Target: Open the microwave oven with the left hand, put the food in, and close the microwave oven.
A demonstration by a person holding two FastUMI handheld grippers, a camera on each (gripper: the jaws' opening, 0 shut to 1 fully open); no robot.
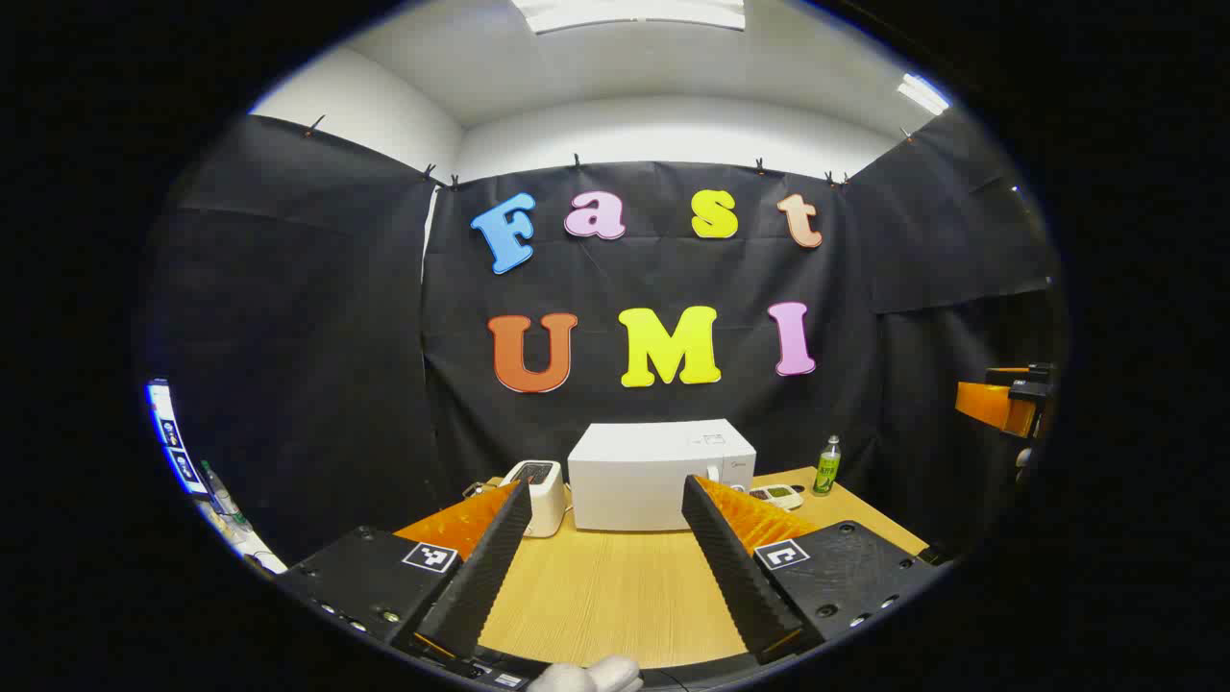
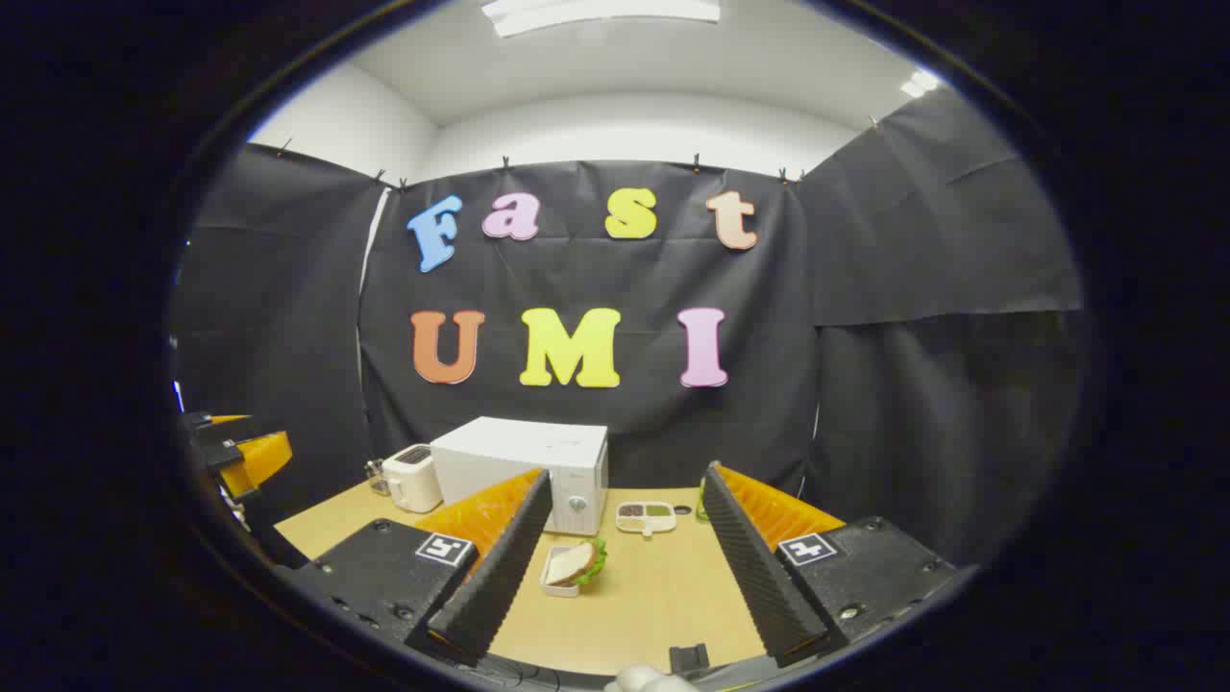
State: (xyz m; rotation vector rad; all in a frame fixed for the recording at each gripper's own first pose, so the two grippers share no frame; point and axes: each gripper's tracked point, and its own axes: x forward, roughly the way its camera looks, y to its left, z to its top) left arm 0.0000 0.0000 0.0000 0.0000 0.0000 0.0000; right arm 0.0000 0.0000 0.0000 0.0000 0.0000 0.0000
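Microwave (image 1: 661, 474), door closed, stands at twelve o'clock, well ahead of the left gripper (image 1: 605, 567); both it and the right gripper (image 2: 625, 557) gape wide, empty.

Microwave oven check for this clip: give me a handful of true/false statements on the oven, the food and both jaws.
1. The microwave oven has its door shut. True.
2. The sandwich is already inside the oven. False: it lies in a small tray on the table, in front of the oven.
3. The left gripper is clamped on the oven handle. False: its jaws are wide apart, short of the oven, holding nothing.
4. A toaster stands beside the oven. True.
5. The right gripper holds the food. False: its jaws are open, with the sandwich on the table between them, untouched.
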